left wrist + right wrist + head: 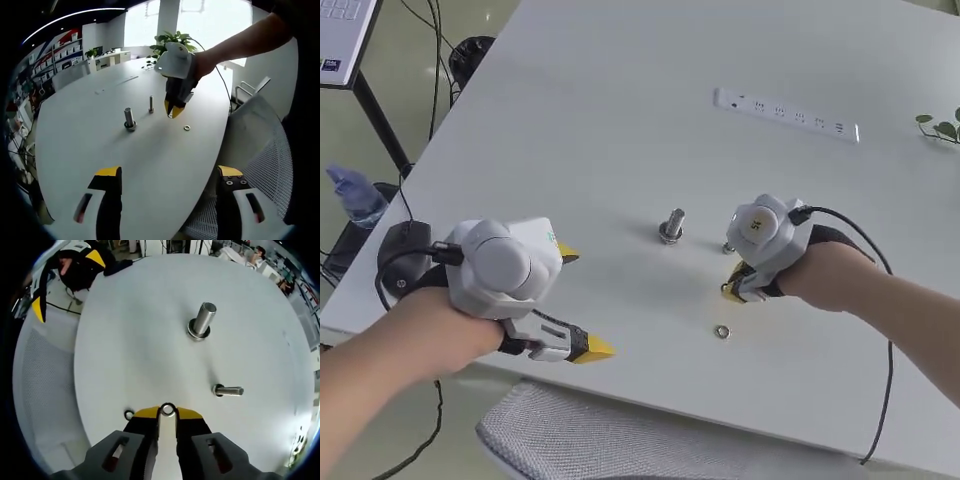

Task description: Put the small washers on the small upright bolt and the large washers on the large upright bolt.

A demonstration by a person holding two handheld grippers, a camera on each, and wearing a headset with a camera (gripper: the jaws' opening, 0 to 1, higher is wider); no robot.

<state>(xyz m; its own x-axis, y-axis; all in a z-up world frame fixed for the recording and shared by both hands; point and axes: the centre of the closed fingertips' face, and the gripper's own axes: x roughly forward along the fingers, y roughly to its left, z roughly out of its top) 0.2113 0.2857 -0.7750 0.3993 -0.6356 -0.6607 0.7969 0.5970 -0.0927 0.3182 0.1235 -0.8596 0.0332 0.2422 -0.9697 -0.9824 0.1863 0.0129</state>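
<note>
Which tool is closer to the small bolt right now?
Right. The right tool is close beside the small bolt; the left tool is far off, past the large bolt.

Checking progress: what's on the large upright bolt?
A ring circles the large bolt at its foot; washer or bolt head, unclear. The shaft above is bare; under the ring is covered.

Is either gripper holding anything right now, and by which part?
The right gripper pinches a washer by its rim, between the jaw tips. The left gripper is open and holds nothing.
</note>
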